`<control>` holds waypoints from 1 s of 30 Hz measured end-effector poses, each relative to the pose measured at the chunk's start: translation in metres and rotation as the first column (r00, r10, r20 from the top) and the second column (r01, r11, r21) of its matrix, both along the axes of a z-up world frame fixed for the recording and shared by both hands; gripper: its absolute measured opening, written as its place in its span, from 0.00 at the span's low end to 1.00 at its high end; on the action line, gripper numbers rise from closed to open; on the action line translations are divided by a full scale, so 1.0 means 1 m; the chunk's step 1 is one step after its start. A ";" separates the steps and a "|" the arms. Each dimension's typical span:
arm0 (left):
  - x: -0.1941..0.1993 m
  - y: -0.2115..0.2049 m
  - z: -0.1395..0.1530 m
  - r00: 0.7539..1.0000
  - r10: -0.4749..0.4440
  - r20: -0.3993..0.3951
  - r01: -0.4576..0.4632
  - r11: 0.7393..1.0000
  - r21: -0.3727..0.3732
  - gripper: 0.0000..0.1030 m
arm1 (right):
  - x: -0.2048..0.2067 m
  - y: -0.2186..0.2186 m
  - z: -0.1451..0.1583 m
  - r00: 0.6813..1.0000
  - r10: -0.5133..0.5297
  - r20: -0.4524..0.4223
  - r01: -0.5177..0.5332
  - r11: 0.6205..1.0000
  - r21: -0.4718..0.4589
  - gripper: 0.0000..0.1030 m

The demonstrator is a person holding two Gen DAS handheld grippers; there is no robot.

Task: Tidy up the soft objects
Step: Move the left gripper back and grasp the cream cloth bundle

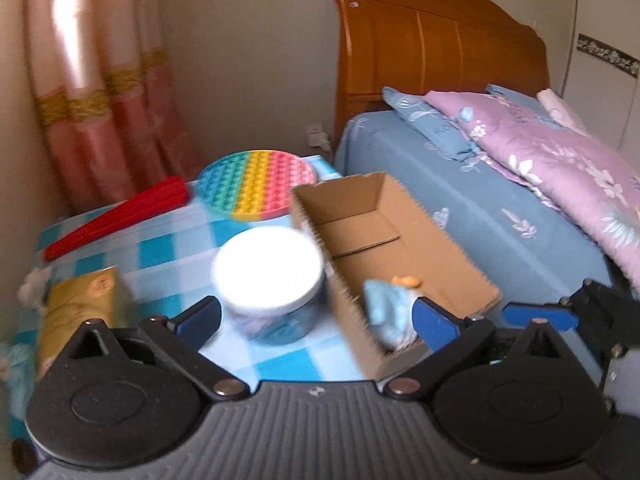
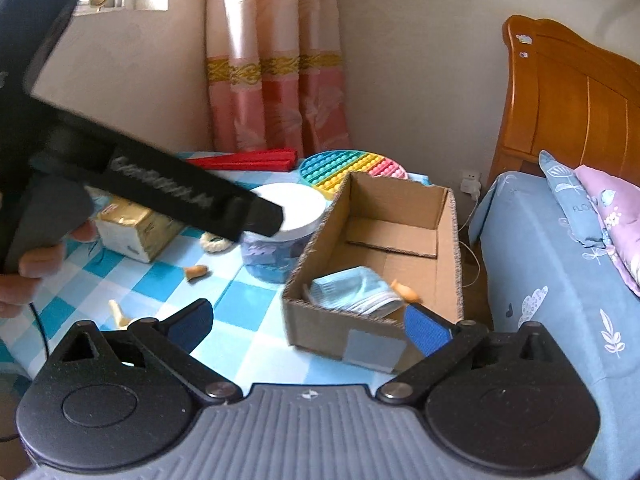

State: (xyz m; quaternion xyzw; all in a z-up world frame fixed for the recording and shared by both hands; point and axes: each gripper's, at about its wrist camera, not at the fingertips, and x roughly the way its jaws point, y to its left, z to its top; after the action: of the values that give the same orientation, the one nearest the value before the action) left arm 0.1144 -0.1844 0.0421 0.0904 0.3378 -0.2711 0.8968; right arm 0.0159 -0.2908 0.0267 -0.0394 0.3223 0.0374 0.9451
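An open cardboard box [image 2: 448, 240] stands on the checked table [image 2: 256, 312]; it also shows in the left wrist view [image 1: 384, 208]. Inside lie blue face masks [image 2: 352, 290] and a small orange piece [image 2: 406, 291]. The masks also show in the left wrist view [image 1: 384, 312]. My left gripper [image 1: 318, 320] is open and empty above a white-lidded jar [image 1: 268, 266]. My right gripper [image 2: 308, 326] is open and empty in front of the box. Another orange piece [image 2: 197, 271], a cream piece [image 2: 117, 312] and a white fluffy ring [image 2: 216, 242] lie on the table.
A rainbow pop mat [image 1: 256, 182], a red folded fan [image 1: 120, 216] and a yellow tissue pack [image 2: 136, 232] lie on the table. A bed [image 2: 560, 280] with pillows stands right of it. The left tool's body [image 2: 152, 184] crosses the right wrist view.
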 end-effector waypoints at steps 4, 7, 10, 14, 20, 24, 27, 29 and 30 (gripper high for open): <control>-0.018 0.024 -0.005 0.998 0.054 0.040 -0.055 0.998 0.027 0.99 | -0.007 0.013 -0.002 1.000 0.022 0.001 -0.022 1.000 0.002 1.00; -0.031 0.042 -0.013 0.994 0.099 0.054 -0.101 0.994 0.031 0.99 | -0.011 0.020 -0.008 0.999 0.035 -0.005 -0.035 0.999 0.009 1.00; -0.043 0.056 -0.024 0.989 0.133 0.060 -0.135 0.990 0.034 0.99 | -0.014 0.027 -0.016 0.999 0.047 -0.015 -0.047 0.999 0.016 1.00; -0.056 0.069 -0.040 0.985 0.161 0.061 -0.164 0.986 0.044 0.99 | -0.017 0.037 -0.027 0.997 0.065 -0.037 -0.064 0.998 0.013 1.00; -0.070 0.081 -0.064 0.977 0.205 0.056 -0.209 0.976 0.066 0.99 | -0.020 0.050 -0.044 0.993 0.100 -0.065 -0.103 0.994 -0.033 1.00; -0.072 0.081 -0.079 0.977 0.209 0.047 -0.212 0.972 0.097 0.99 | -0.018 0.049 -0.057 0.988 0.114 -0.100 -0.116 0.993 -0.011 1.00; -0.072 0.078 -0.085 0.979 0.196 0.048 -0.200 0.974 0.101 0.99 | -0.016 0.046 -0.063 0.987 0.114 -0.115 -0.115 0.993 -0.005 1.00; -0.071 0.076 -0.089 0.980 0.196 0.039 -0.199 0.975 0.097 0.99 | -0.015 0.043 -0.067 0.986 0.110 -0.124 -0.111 0.994 0.002 1.00; -0.069 0.076 -0.092 0.979 0.204 0.028 -0.206 0.974 0.095 0.99 | -0.014 0.041 -0.068 0.986 0.108 -0.128 -0.108 0.994 0.005 1.00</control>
State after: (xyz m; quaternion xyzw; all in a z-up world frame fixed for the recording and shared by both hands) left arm 0.0455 -0.1086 -0.0498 0.1011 0.3499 -0.1597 0.9175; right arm 0.0021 -0.2496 -0.0417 -0.0551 0.3797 0.0908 0.9190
